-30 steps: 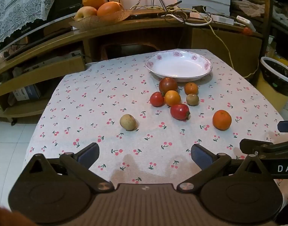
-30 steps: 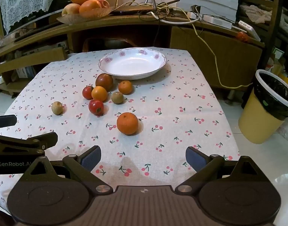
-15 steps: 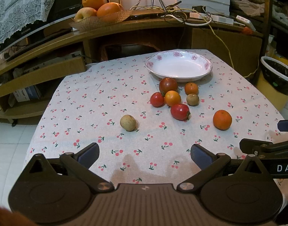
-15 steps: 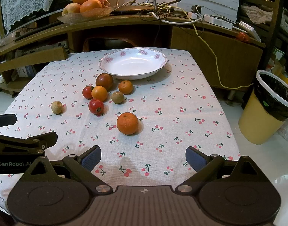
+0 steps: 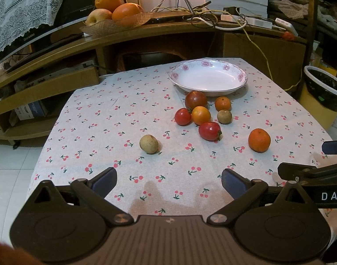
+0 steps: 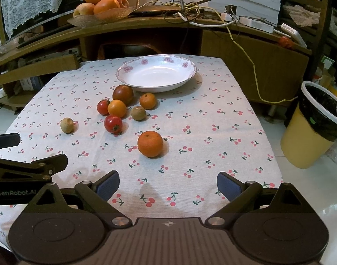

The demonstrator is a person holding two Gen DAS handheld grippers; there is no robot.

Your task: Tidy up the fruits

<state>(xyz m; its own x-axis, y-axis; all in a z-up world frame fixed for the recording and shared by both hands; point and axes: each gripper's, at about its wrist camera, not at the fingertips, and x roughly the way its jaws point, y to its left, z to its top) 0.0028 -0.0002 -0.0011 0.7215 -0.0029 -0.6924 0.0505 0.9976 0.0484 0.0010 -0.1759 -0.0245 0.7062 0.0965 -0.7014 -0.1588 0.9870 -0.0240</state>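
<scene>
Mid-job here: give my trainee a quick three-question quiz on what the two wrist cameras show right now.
1. True or false: the white plate already holds fruit.
2. The big orange lies nearest which gripper? A) left gripper B) right gripper
3. Fill in: the pale round fruit lies ___ from the cluster by the plate.

Key: 1 false; 2 B; 3 apart. Both grippers are open and hold nothing.

In the left wrist view, the yellow waste bin with a black liner (image 5: pixel 322 101) is cut off by the right edge, as is the white lettering on the other black handheld gripper (image 5: pixel 327 172), which reads only "DAS". In the right wrist view, the lowest apple in the woven fruit basket on the wooden shelf (image 6: pixel 98 17) is half hidden behind an orange. The tangled cables (image 6: pixel 186 11) are too fine to trace.
</scene>
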